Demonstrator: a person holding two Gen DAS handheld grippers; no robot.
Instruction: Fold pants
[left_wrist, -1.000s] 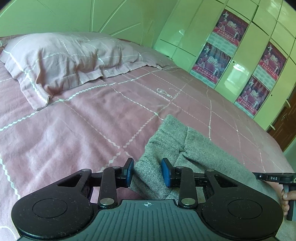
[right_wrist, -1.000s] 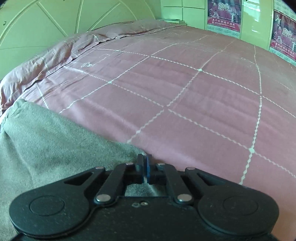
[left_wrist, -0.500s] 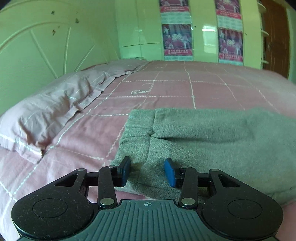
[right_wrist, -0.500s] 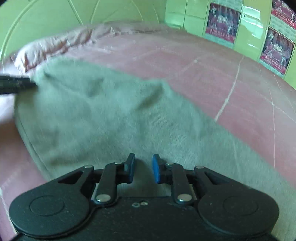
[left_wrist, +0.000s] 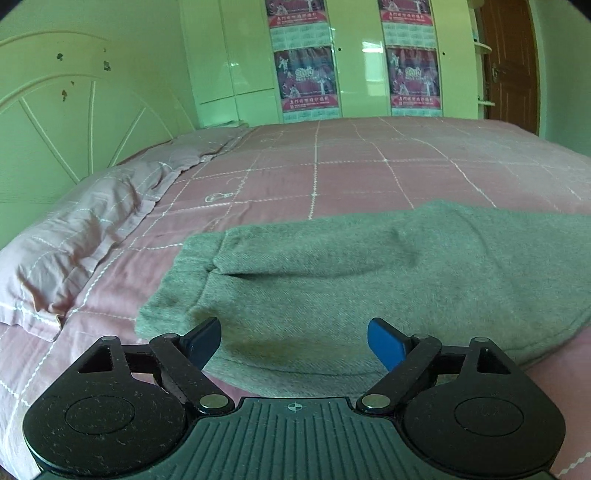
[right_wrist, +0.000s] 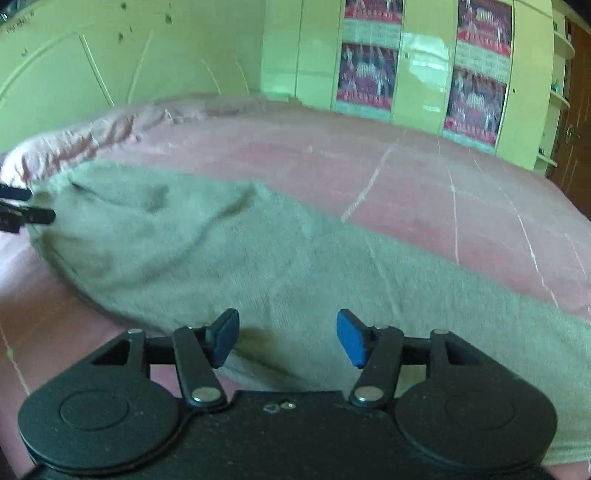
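The grey-green pants (left_wrist: 388, 266) lie spread across the near part of the bed, on top of the pink bedspread (left_wrist: 351, 173) with its grid of thin white lines, their cloth soft and slightly rumpled, with a shallow crease running sideways where one layer sits over another. In the left wrist view their rounded near edge curves just in front of the left gripper (left_wrist: 294, 341), whose blue-padded fingers (left_wrist: 384, 343) stand wide apart with nothing between them, hovering over the fabric's edge; whether the pads touch the cloth I cannot tell. In the right wrist view the pants (right_wrist: 229, 258) stretch from the far left, near the pillow, down toward the lower right, and the right gripper (right_wrist: 287, 338) is likewise spread open above the near hem, holding nothing; this view is somewhat blurred. At its left edge a dark bit of the other tool (right_wrist: 26, 214) pokes in beside the fabric's far end. A pink pillow (left_wrist: 85, 236) in matching cloth lies at the head of the bed, just left of the pants, against a pale green headboard (left_wrist: 66, 122) with a fan-shaped relief. Behind the bed stands a glossy light green wardrobe (left_wrist: 354, 55) with red posters (left_wrist: 304, 79) stuck on its doors, and a brown wooden door (left_wrist: 511, 62) is at the far right
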